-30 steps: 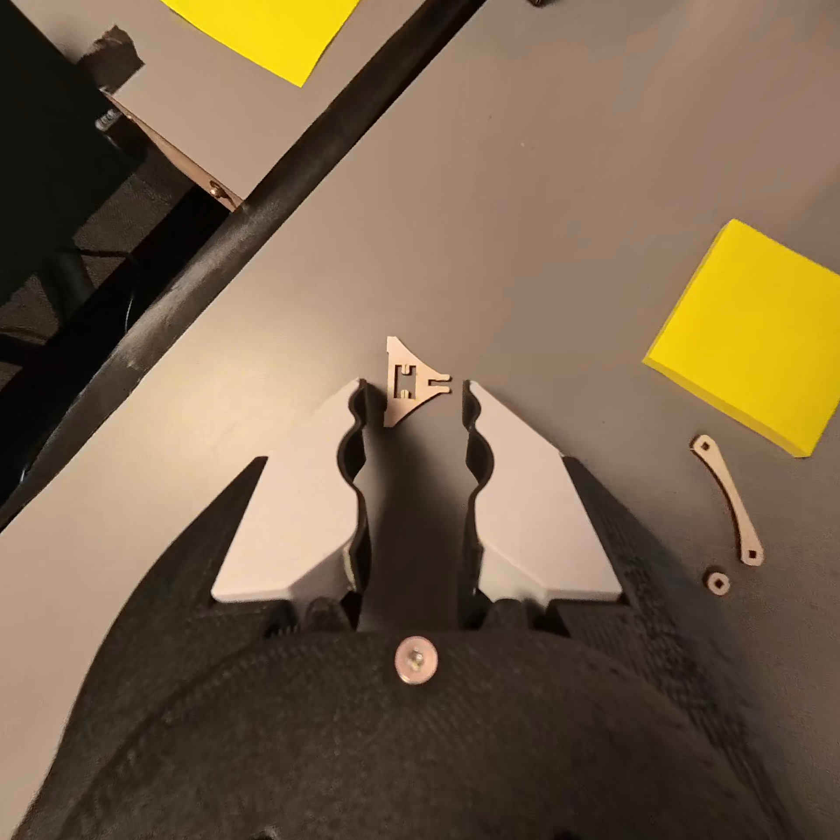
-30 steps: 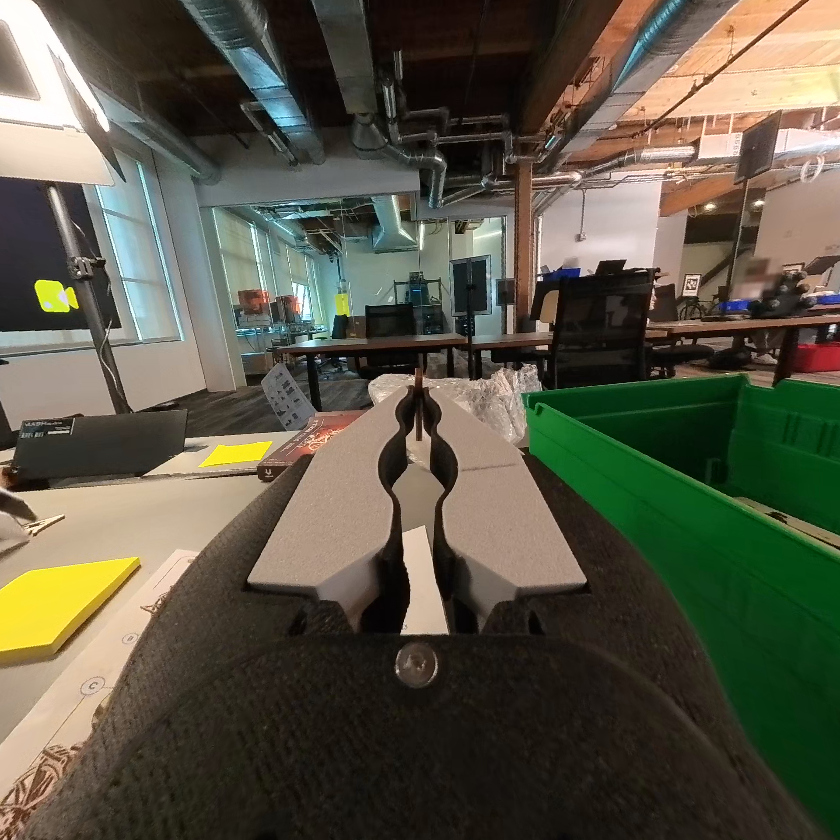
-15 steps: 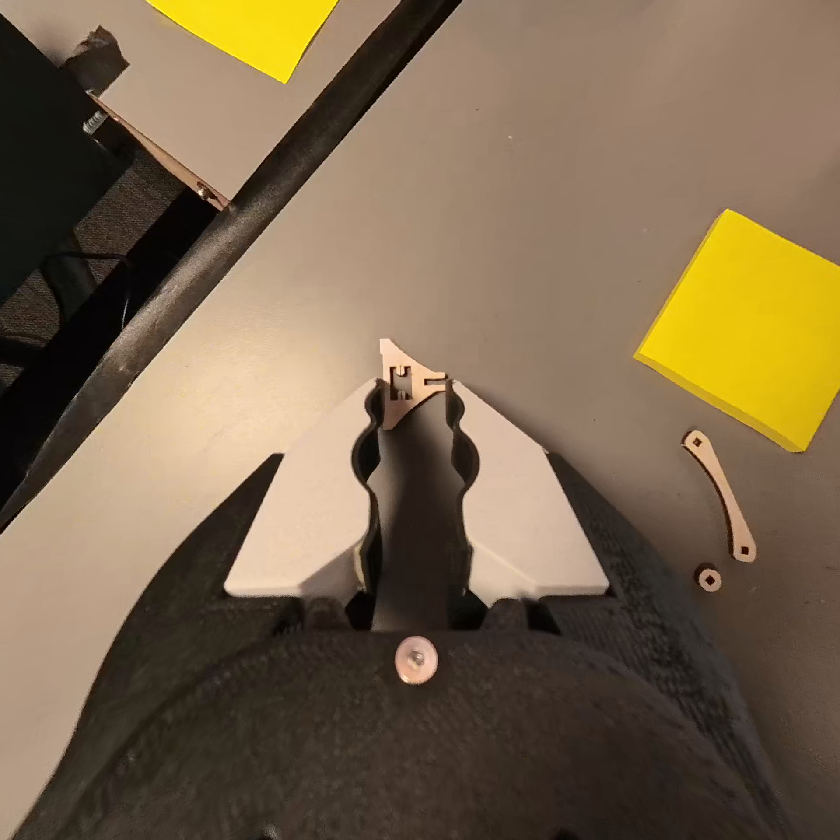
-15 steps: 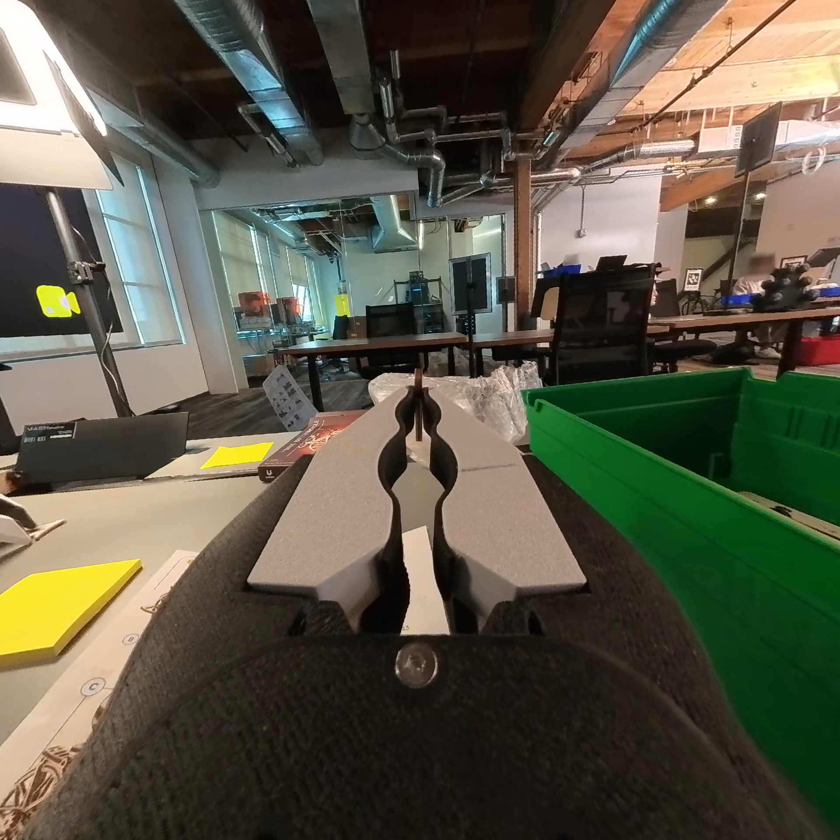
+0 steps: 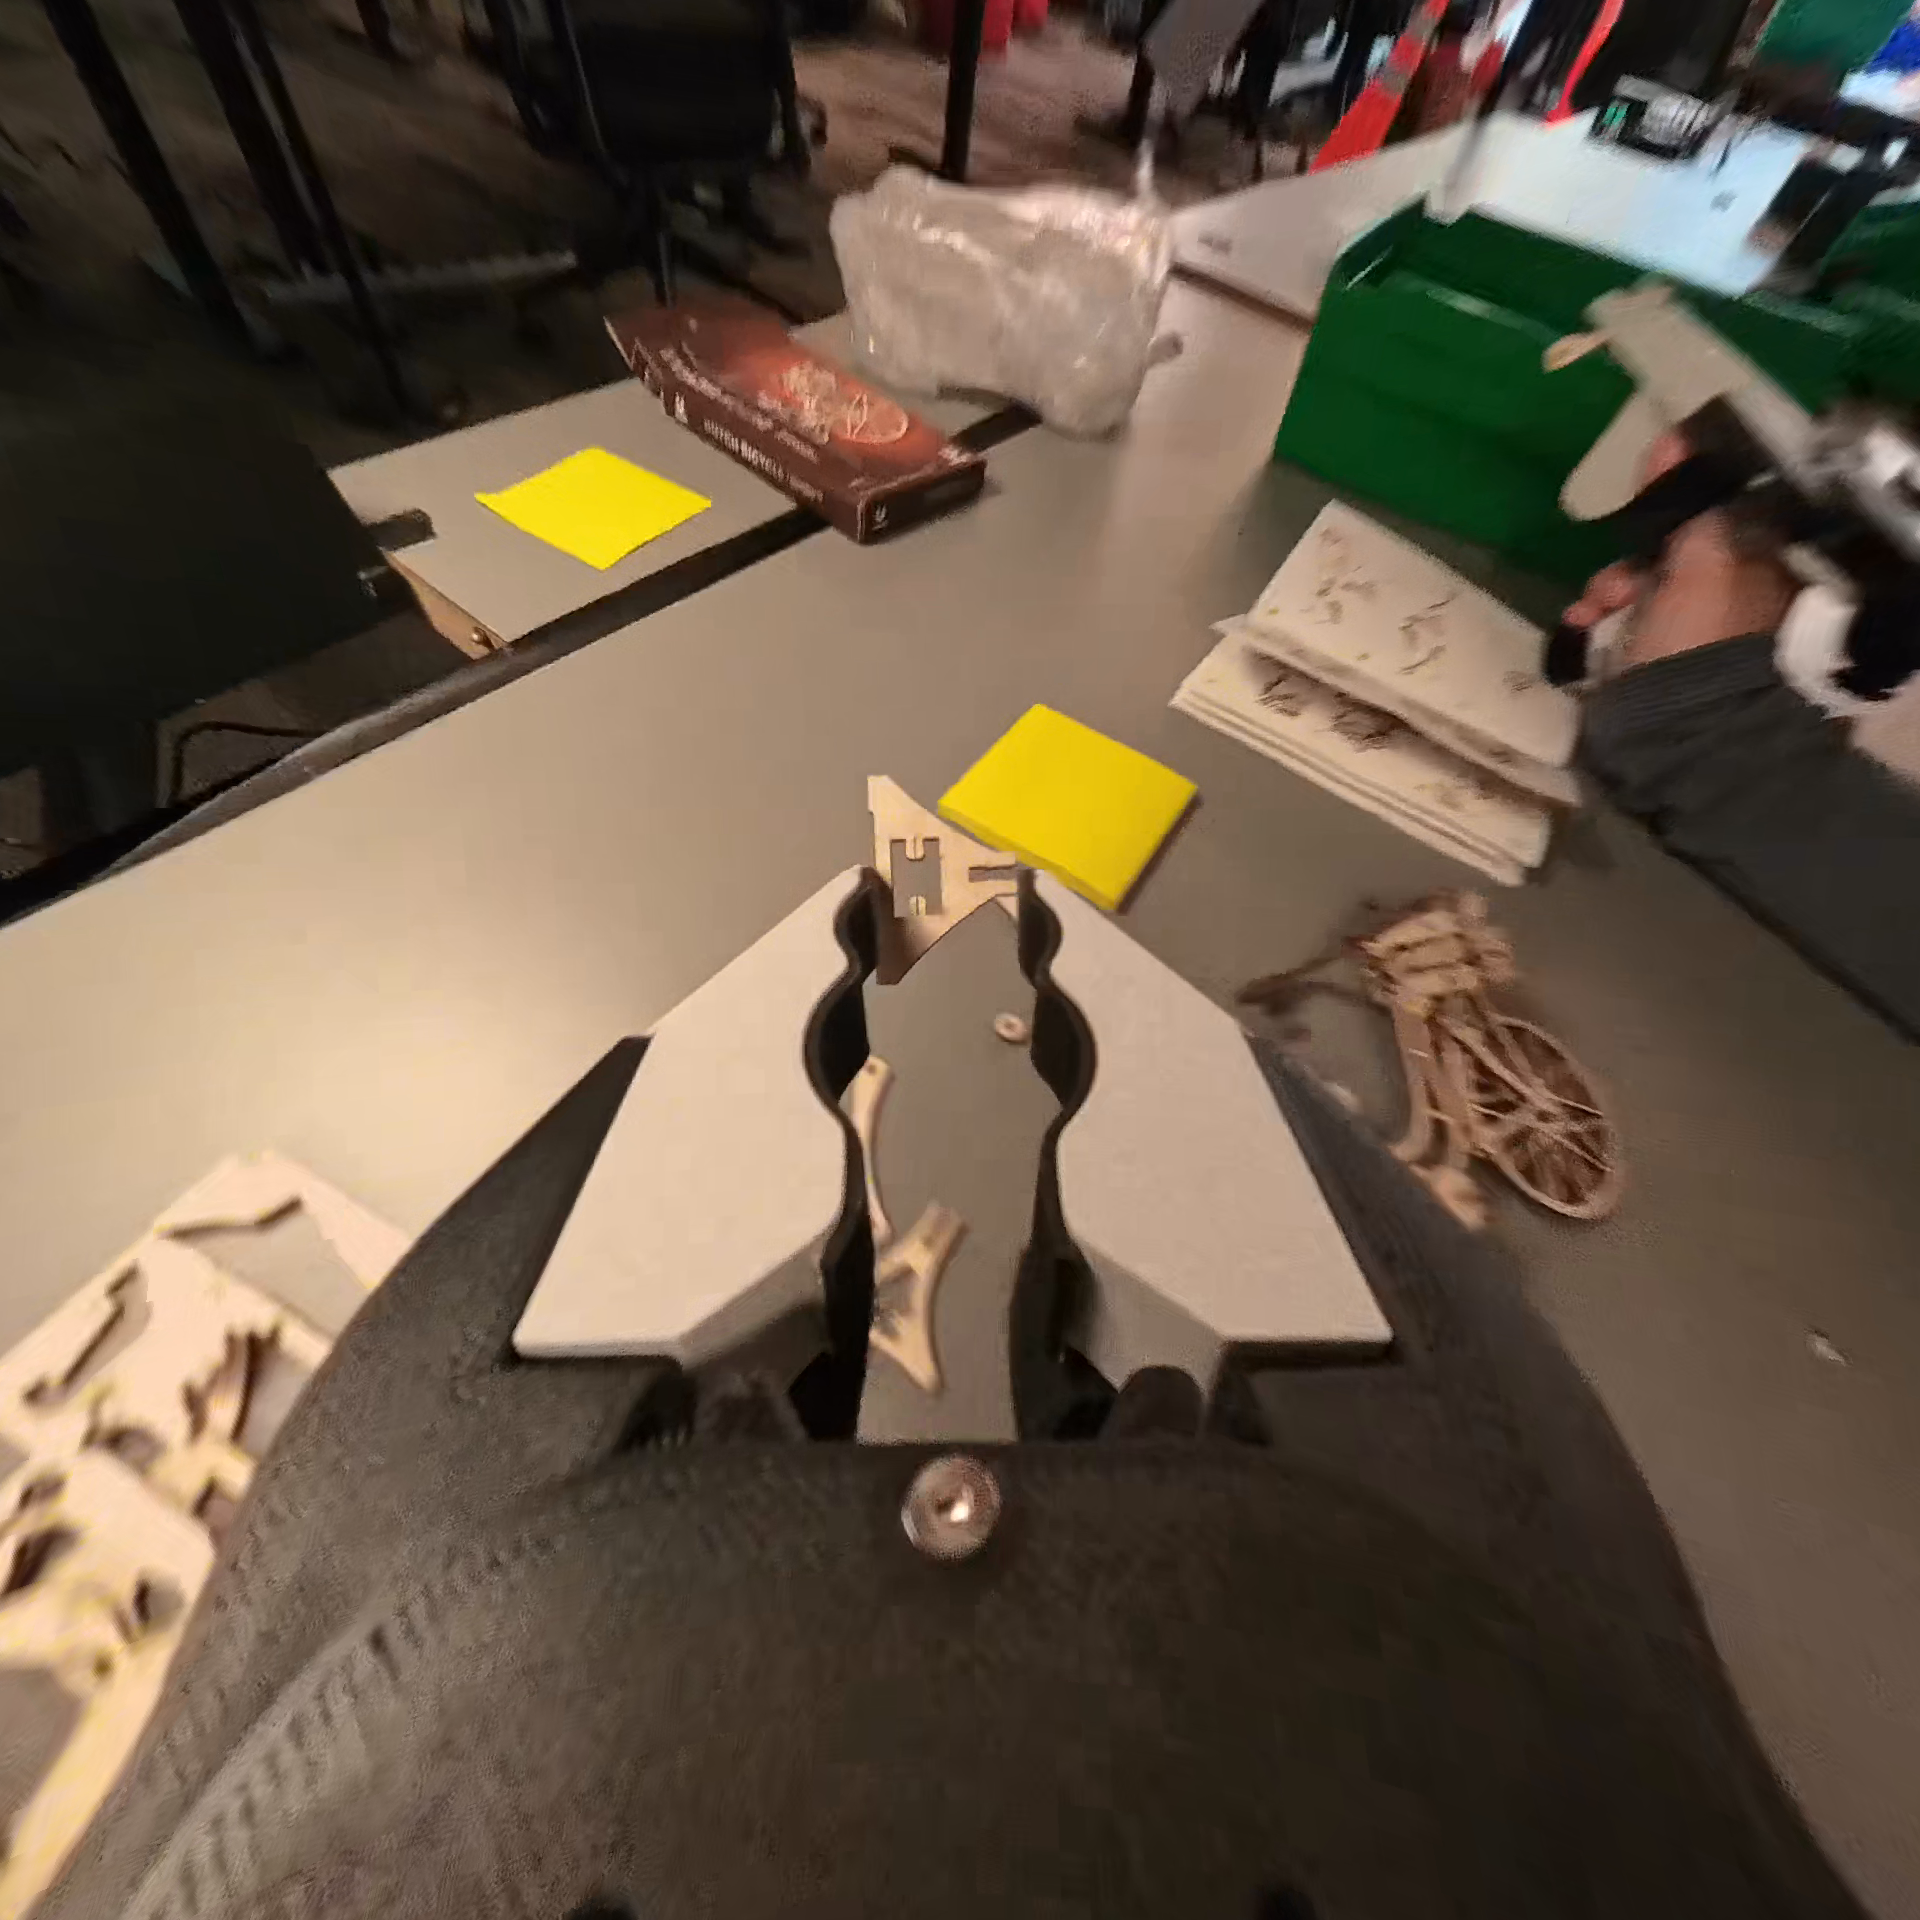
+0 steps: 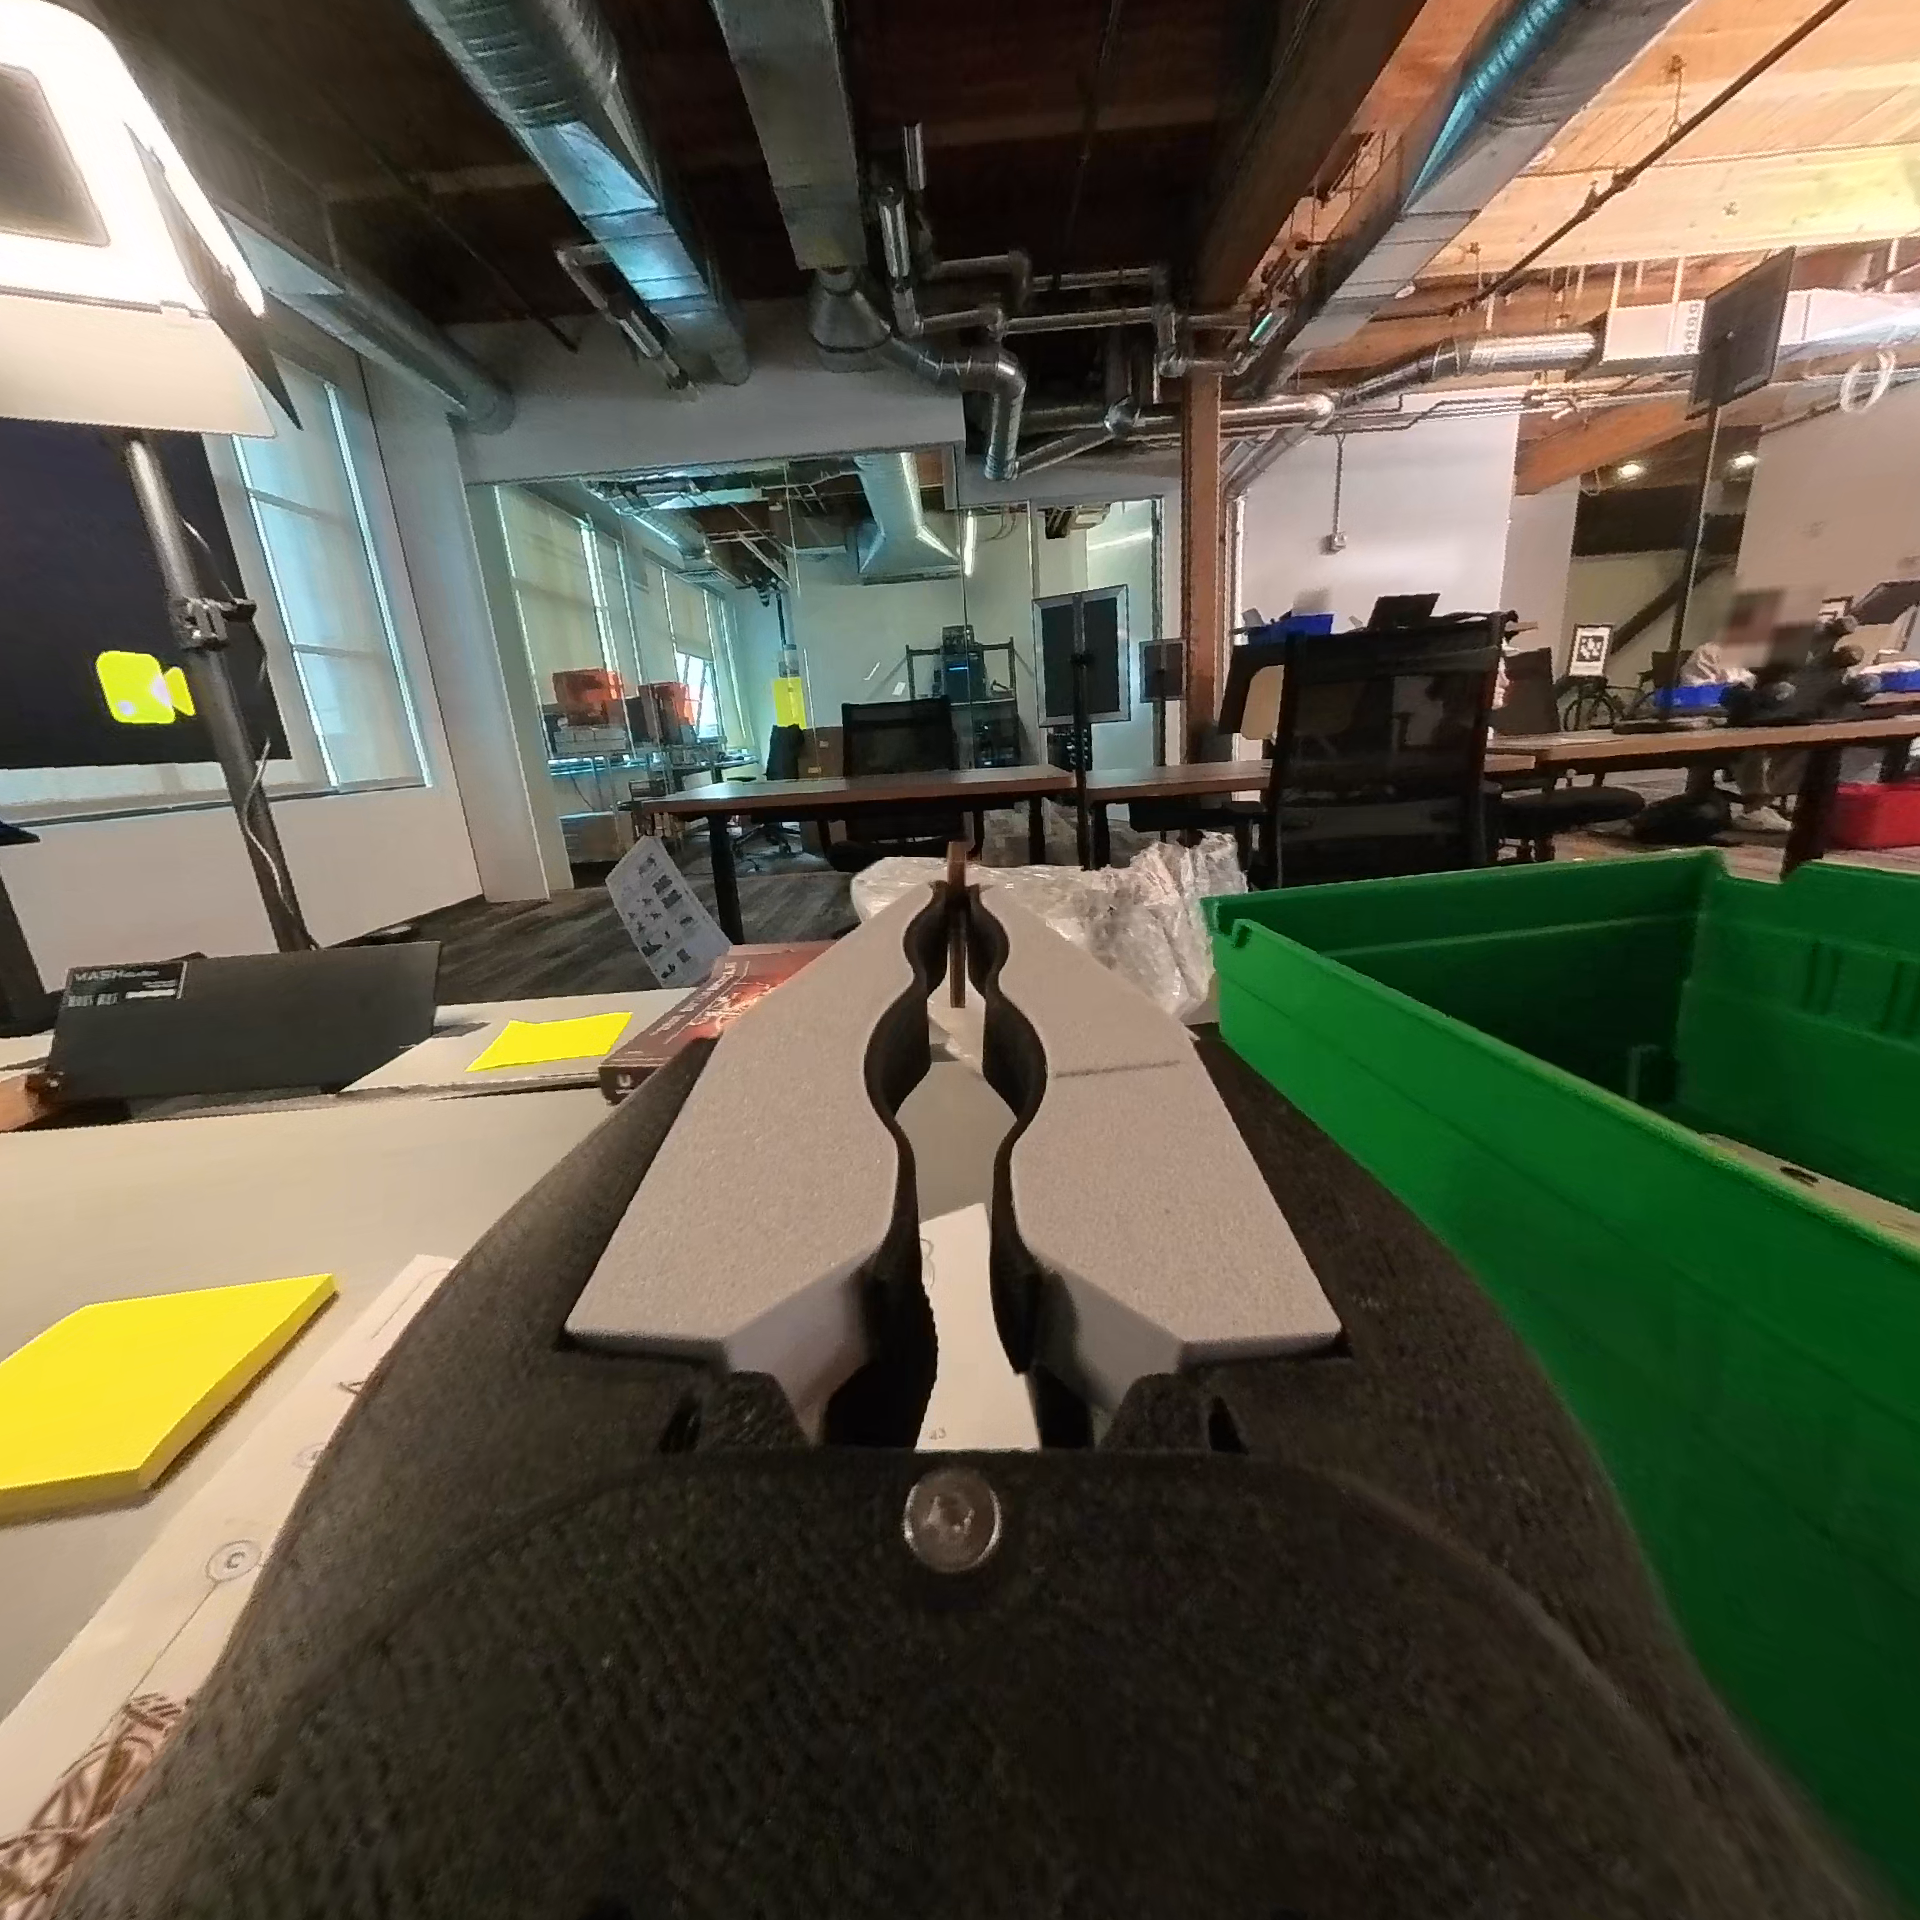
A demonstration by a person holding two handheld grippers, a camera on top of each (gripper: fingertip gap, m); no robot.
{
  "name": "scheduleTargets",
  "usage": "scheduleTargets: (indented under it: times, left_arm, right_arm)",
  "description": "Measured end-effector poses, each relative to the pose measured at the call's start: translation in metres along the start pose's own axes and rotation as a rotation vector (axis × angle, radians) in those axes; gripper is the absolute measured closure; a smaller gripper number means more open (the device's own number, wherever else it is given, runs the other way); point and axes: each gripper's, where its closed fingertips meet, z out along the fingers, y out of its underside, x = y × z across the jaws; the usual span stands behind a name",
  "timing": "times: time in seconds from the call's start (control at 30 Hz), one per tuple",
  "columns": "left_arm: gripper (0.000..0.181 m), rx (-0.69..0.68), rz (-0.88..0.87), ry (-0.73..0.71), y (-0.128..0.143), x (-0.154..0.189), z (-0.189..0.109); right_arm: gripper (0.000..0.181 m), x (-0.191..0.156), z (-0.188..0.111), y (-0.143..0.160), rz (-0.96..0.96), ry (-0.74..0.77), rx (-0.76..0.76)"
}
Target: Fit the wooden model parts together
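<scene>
The slotted wooden part point(image 5: 930, 883) sits pinched flat-on at the left gripper point(image 5: 945, 899) tips, clear of the table, point toward twelve o'clock. Its mate, a thin wooden strip point(image 6: 956, 925), stands upright clamped in the right gripper point(image 6: 956, 914), seen at two o'clock from the left, well apart.

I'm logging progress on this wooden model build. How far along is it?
Done: a wooden bicycle lies partly assembled on the table. In hand: the left gripper holds a notched triangular piece; the right gripper pinches a thin part. Left: joining them; a curved strip lies unused.
</scene>
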Motion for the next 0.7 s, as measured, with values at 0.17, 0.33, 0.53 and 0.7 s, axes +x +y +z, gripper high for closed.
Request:
scheduleTargets:
  times: [0.17,0.33,0.53,0.7]
  left_arm:
    - [0.156,-0.015,-0.058,-0.012,0.038,0.048,-0.068]
    - [0.156,-0.208,-0.068,0.088,0.101,0.088,-0.086]
    - [0.156,-0.356,0.009,0.117,0.134,0.100,-0.076]
    - [0.155,-0.495,0.142,0.014,0.164,0.078,-0.066]
  right_arm:
    - [0.181,-0.009,0.000,0.001,-0.026,-0.023,-0.008]
    - [0.181,-0.024,-0.008,-0.001,-0.123,-0.036,0.000]
    - [0.181,-0.061,-0.024,-0.002,-0.309,-0.131,-0.021]
    - [0.181,-0.098,-0.053,0.002,-0.463,-0.231,-0.063]
